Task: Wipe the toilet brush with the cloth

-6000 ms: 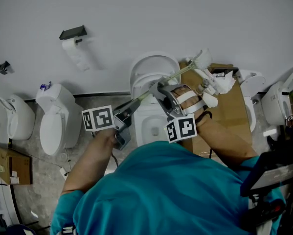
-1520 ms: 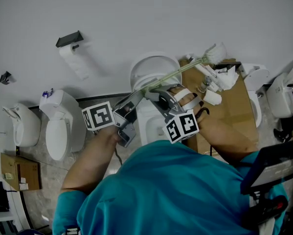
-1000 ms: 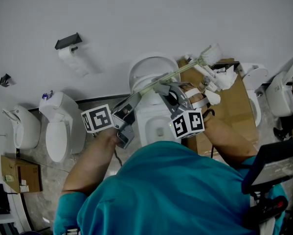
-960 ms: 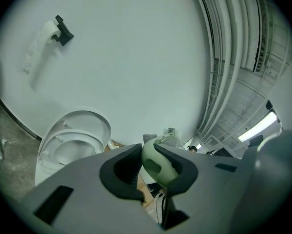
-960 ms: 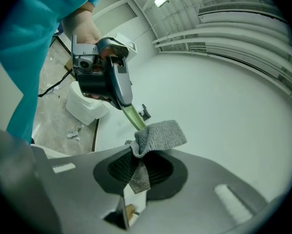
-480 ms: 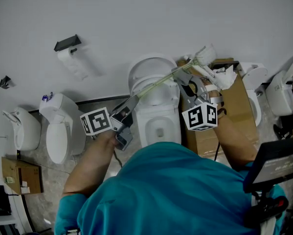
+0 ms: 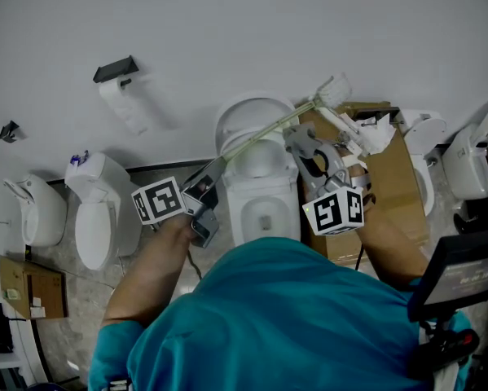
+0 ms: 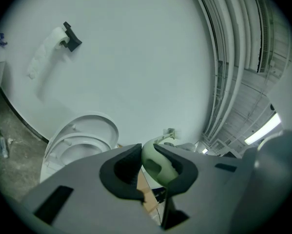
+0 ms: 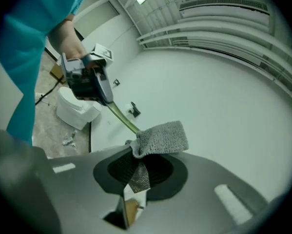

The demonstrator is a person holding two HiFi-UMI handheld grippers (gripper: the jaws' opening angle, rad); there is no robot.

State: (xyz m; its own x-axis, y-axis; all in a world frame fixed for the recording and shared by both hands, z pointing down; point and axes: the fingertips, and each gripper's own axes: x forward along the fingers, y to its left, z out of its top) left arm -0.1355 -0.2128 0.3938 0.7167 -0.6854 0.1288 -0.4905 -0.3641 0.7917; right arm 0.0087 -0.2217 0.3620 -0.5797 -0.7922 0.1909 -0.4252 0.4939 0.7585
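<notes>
Grey cloth (image 9: 161, 137) sits pinched in your right tool (image 9: 142, 175), draped against the shaft of the pale green toilet brush (image 7: 270, 129), whose handle end your left tool (image 8: 146, 165) clamps over the white toilet (image 7: 260, 194).

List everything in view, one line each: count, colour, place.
toilet brush: one, pale green handle and white head, slanting above the middle toilet
cloth: one, grey, over the brush handle
toilets: white, one in the middle with its lid up, two at left, more at right partly cut off
paper holder: one, black, on the wall, white roll hanging from it
cardboard boxes: two, brown, one right of the middle toilet, one at lower left
shirt: teal, bottom of the head view
left tool: grey, shut on the brush handle's end
right tool: grey, shut on the cloth
</notes>
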